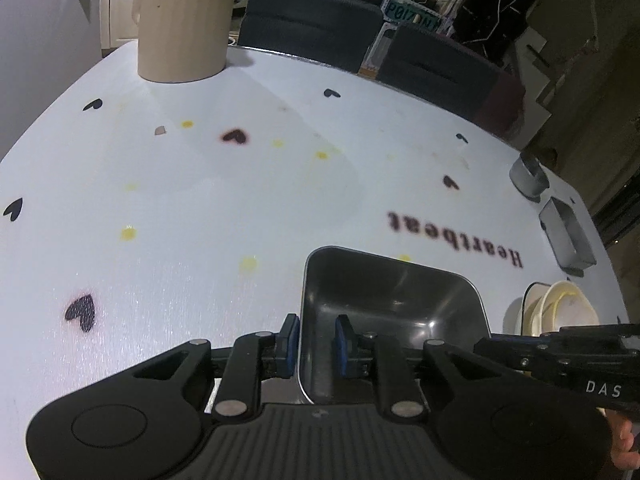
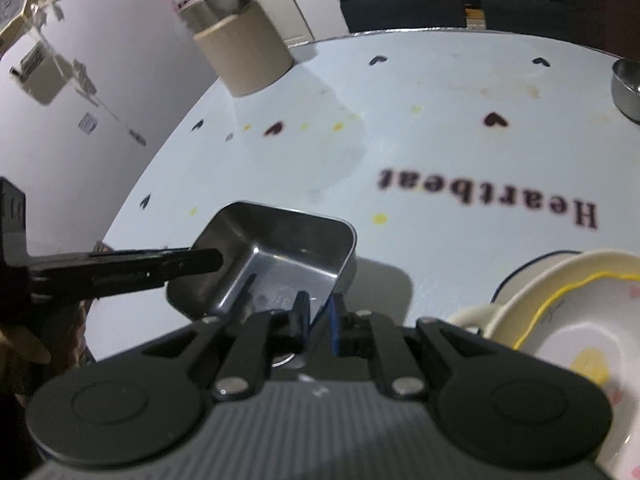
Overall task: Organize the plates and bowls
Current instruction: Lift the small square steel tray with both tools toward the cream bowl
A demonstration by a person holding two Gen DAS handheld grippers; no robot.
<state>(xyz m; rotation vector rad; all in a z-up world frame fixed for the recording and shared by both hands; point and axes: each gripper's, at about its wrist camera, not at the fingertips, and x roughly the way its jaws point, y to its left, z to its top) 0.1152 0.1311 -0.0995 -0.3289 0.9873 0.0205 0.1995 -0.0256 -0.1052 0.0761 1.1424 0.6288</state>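
A rectangular steel tray (image 1: 392, 300) hangs tilted just above the white table (image 1: 200, 200), throwing a shadow on it. In the left wrist view my left gripper (image 1: 316, 340) is shut on the tray's left wall, with one blue pad outside and one inside. My right gripper (image 2: 318, 312) is shut on the near right wall of the same tray (image 2: 280, 240). Each gripper shows in the other's view: the left gripper (image 2: 208, 262) on the tray's left rim, the right gripper (image 1: 486, 346) at its right edge. Cream bowls and plates (image 2: 560, 320) are stacked to the right.
A cream jug (image 1: 184, 28) stands at the table's far left. A round steel bowl (image 1: 528, 178) and a small rectangular steel tin (image 1: 566, 236) sit near the right edge, behind the stacked bowls (image 1: 560, 308). Two dark chairs (image 1: 312, 20) stand behind the table.
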